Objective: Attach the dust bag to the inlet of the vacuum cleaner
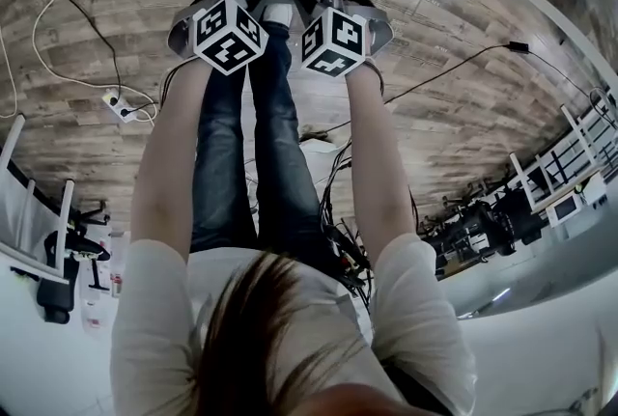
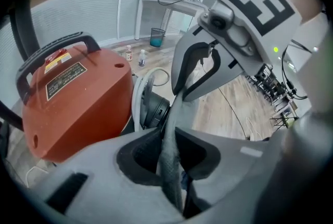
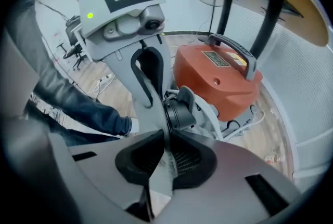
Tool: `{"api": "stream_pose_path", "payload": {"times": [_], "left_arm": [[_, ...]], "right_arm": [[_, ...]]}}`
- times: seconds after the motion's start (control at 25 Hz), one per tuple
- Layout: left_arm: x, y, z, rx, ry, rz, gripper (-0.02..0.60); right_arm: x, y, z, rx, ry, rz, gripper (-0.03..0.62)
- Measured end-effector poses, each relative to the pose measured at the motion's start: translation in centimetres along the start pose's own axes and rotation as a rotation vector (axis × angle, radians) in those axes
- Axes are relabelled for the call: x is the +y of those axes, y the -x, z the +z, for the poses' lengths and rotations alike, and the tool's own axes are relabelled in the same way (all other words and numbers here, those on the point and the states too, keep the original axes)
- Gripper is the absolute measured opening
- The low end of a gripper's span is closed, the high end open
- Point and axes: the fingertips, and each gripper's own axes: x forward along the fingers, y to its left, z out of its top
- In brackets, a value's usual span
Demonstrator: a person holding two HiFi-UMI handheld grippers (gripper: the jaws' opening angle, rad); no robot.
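Both jaw pairs are clenched on the grey woven fabric dust bag [image 2: 170, 166]: the left gripper [image 2: 169, 137] and the right gripper [image 3: 166, 141] each pinch its edge. Hold the bag mouth stretched between them. Just beyond sits the black round inlet [image 3: 178, 114] of the orange-red plastic vacuum cleaner [image 3: 218, 80]; contact cannot be confirmed. Centre the opening on the inlet, then press squarely, since uneven pull would likely skew the fit.
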Motion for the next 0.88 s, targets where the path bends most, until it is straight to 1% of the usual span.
{"api": "stream_pose_path", "payload": {"times": [0.08,0.16,0.4,0.48,0.56,0.6,0.64,0.72,0.88], "left_arm": [[0.0,0.0,0.1,0.014,-0.003,-0.008,0.072],[0.0,0.0,0.3,0.020,-0.013,-0.006,0.072],[0.2,0.1,0.3,0.005,0.015,0.016,0.074],[0.1,0.2,0.2,-0.012,0.056,0.011,0.077],[0.0,0.3,0.1,-0.029,0.129,0.003,0.083],[-0.1,0.4,0.0,-0.032,0.155,0.001,0.096],[-0.2,0.4,-0.1,-0.034,0.170,0.000,0.112],[-0.5,0.7,-0.1,-0.043,0.181,0.004,0.149],[-0.6,1.5,0.3,-0.085,0.221,0.033,0.193]], "right_arm": [[0.0,0.1,-0.1,-0.031,-0.086,-0.015,0.046],[-0.1,0.2,-0.2,-0.045,-0.127,-0.025,0.048],[-0.1,0.1,-0.1,-0.042,-0.127,-0.028,0.049],[-0.1,0.2,-0.1,-0.041,-0.142,-0.024,0.054],[-0.1,0.2,-0.2,-0.043,-0.173,-0.021,0.066],[-0.1,0.1,-0.3,-0.043,-0.194,-0.021,0.082],[0.0,0.1,-0.4,-0.040,-0.214,-0.020,0.102],[0.0,0.1,-0.5,-0.036,-0.246,-0.025,0.111],[-0.3,0.5,-0.6,-0.043,-0.296,-0.050,0.166]]}}
